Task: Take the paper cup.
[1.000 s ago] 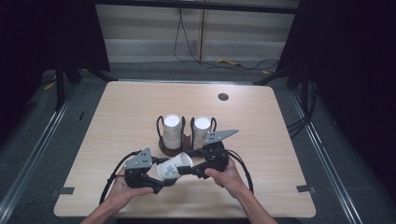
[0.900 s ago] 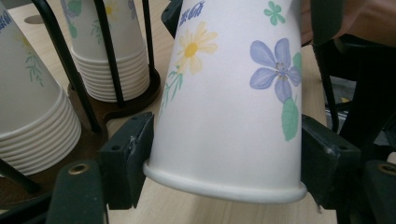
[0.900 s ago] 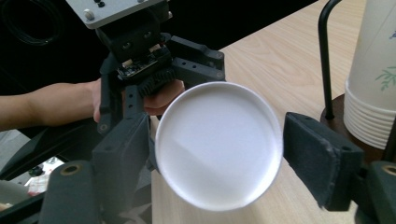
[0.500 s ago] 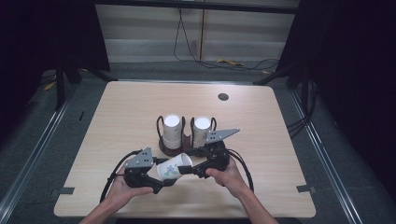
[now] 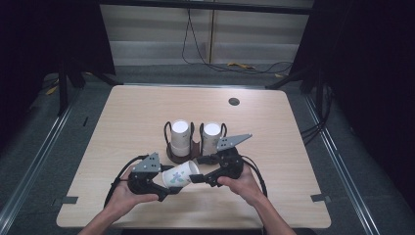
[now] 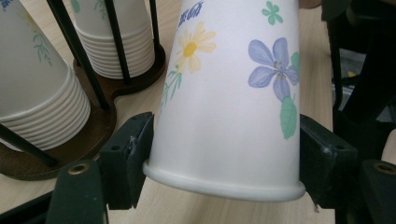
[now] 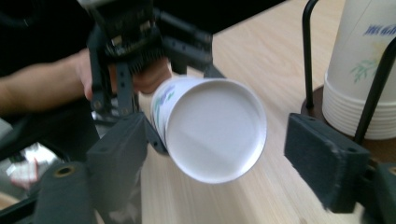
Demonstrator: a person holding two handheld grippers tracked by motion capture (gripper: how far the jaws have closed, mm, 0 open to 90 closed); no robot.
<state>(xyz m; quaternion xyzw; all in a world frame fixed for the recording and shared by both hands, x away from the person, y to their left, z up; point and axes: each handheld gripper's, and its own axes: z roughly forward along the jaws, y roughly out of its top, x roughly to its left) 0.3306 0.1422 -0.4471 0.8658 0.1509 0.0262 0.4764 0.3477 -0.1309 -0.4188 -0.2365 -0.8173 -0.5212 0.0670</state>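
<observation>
High view: near the front edge of the worktop (image 5: 274, 122), the left gripper (image 5: 169, 188) pinches a floral paper cup (image 5: 180, 175) close to its rim, its fingers (image 6: 125, 158) pressed on both sides and just closing. The cup lies tilted, base toward the right gripper (image 5: 195, 178), whose fingers (image 7: 322, 158) stand spread around the base, apart from it, having just narrowed. Just beyond, a wire cup holder (image 5: 195, 147) carries two cup stacks (image 5: 180, 138).
</observation>
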